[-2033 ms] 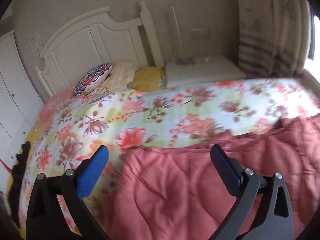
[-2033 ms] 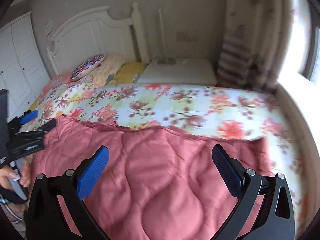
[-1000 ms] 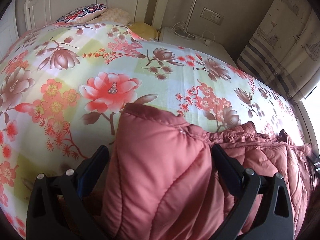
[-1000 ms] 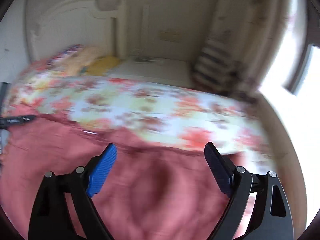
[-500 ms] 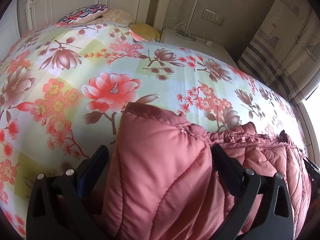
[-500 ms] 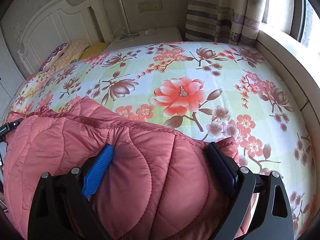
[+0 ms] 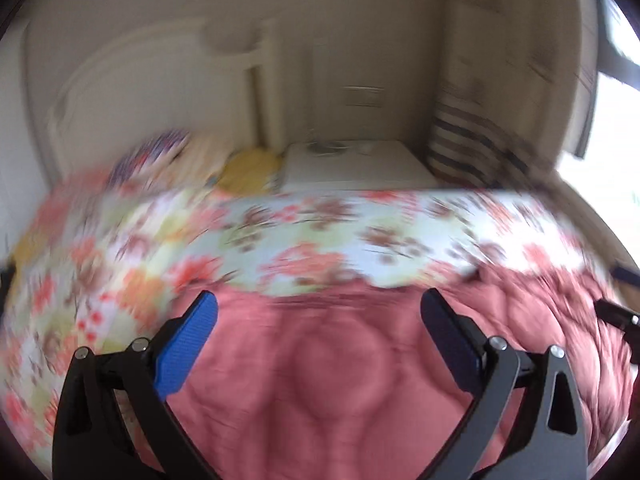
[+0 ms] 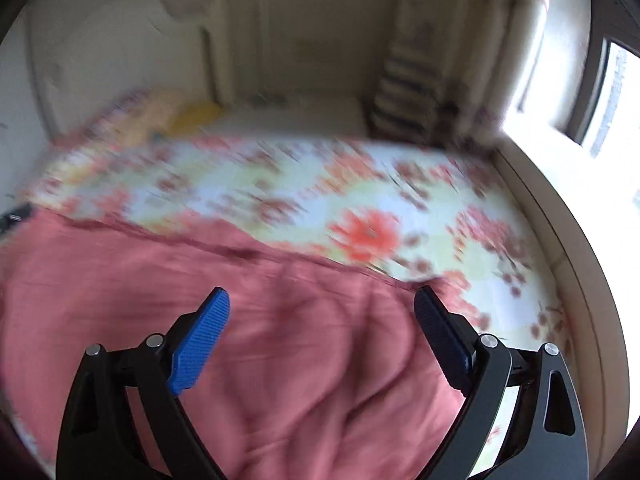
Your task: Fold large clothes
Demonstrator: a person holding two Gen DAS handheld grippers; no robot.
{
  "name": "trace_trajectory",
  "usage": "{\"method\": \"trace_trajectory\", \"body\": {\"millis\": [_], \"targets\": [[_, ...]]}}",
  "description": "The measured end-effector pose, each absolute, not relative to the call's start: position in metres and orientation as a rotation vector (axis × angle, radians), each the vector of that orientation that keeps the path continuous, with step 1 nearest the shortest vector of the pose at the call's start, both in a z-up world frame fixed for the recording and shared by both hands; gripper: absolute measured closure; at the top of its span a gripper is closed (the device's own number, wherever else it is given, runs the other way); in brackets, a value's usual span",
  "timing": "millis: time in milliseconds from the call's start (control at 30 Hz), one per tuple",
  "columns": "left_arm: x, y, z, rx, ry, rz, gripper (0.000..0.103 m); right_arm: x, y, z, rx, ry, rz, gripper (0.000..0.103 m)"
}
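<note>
A pink quilted coat (image 7: 340,364) lies spread on the near part of the bed, blurred by motion in both views. My left gripper (image 7: 319,300) hovers above its left portion, open, with nothing between its blue pads (image 7: 188,344). My right gripper (image 8: 322,295) hangs over the coat (image 8: 288,344) near its right end. Its jaws are opening, and the fabric lies below them with no pad touching it. The right gripper's black tip (image 7: 616,314) shows at the left wrist view's right edge. A dark tip of the left gripper (image 8: 16,216) shows at the right wrist view's left edge.
The bed's floral sheet (image 7: 320,236) stretches beyond the coat to pillows (image 7: 244,168) and a white headboard (image 7: 132,92). A white nightstand (image 7: 356,164) and a striped curtain (image 7: 472,148) stand behind. A window ledge (image 8: 560,184) runs along the bed's right side.
Half a second ago a thick fold of the coat bulged between each gripper's jaws. Both have since let go and pulled up and back, and the coat lies flatter beneath them.
</note>
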State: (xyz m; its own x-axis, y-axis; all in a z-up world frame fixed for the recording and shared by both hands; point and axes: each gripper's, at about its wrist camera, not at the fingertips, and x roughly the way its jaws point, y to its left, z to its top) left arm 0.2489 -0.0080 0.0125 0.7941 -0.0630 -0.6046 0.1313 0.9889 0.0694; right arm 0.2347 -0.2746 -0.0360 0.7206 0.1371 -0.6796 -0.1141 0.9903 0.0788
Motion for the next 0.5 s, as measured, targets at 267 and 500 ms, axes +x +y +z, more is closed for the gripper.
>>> {"method": "trace_trajectory", "body": {"millis": [267,500], "targets": [[0.276,-0.032,-0.066,0.118,0.814,-0.156,0.002,0.212,-0.208,-0.099,-0.033,0.871,0.262,0.004],[0.280,-0.021,-0.072,0.062,0.840,-0.174,0.002,0.219,-0.208,-0.103,-0.027,0.877,0.272,0.004]]}}
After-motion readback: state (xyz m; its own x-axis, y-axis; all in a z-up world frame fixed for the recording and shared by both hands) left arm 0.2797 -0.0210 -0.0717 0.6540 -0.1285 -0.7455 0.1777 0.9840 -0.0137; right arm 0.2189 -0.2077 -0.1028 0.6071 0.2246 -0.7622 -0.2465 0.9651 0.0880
